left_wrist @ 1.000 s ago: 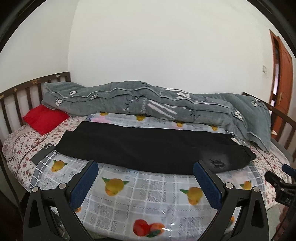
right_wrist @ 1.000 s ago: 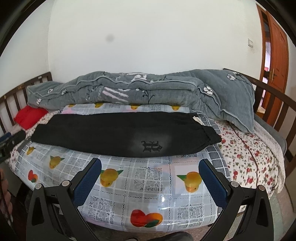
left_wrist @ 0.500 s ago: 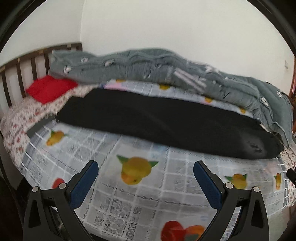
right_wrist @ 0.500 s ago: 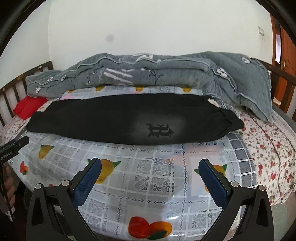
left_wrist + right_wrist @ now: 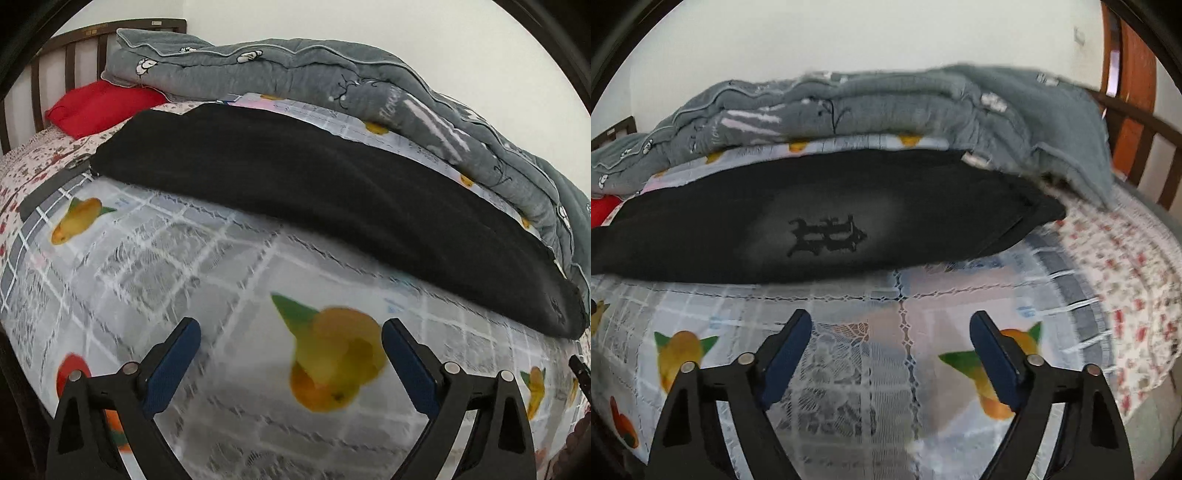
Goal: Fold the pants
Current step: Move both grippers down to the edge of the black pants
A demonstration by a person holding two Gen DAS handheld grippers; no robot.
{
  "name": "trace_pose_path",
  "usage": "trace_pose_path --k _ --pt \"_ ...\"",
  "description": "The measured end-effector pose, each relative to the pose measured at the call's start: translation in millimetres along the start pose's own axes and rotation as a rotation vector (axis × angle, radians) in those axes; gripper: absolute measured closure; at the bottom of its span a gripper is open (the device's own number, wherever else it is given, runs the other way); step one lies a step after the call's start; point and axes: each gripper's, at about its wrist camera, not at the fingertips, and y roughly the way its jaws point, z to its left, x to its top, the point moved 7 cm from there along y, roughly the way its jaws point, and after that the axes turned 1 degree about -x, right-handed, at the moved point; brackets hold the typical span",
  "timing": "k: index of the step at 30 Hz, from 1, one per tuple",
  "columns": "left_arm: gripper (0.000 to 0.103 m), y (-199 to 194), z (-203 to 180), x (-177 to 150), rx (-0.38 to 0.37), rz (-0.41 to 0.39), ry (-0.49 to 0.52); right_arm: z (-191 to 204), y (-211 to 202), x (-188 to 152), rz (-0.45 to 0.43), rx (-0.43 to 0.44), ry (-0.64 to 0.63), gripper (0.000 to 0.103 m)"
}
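Note:
Black pants (image 5: 314, 188) lie stretched lengthwise across the bed, folded into one long strip on a fruit-print cover (image 5: 207, 280). Their waist end carries a black embroidered emblem (image 5: 827, 236) on a faded patch. My left gripper (image 5: 291, 328) hovers over the cover just short of the pants' near edge, open and empty. Above the cover below the emblem, my right gripper (image 5: 890, 317) has nothing between its blue pads; its jaws are closing. Neither gripper touches the pants.
A rolled grey quilt (image 5: 332, 81) lies behind the pants along the wall. A red pillow (image 5: 99, 107) sits by the wooden headboard (image 5: 51, 62). A dark flat object (image 5: 48, 192) rests near the pants' leg end. A wooden footboard (image 5: 1145, 147) and a door (image 5: 1126, 81) stand on the right.
Both grippers have dropped and come closer to the bed, so the pants and cover fill more of each view. The right gripper's jaws have narrowed. The pants have not moved.

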Motion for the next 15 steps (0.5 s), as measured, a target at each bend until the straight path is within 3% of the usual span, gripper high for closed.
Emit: trace_pose_path --k 3,10,15 --pt "0.005 7.5 9.1 8.2 -0.008 0.000 -0.021 -2.8 21.3 -1.3 0.057 0.032 0.035 0.026" --pt "0.007 19.5 42.1 37.8 -0.185 -0.032 -0.209 -15.1 33.0 12.4 -0.002 0.094 0.100 0.026" --pt "0.029 44.9 69.3 67.7 -0.205 -0.028 -0.301 -39.0 50.5 28.2 0.005 0.061 0.195 0.026"
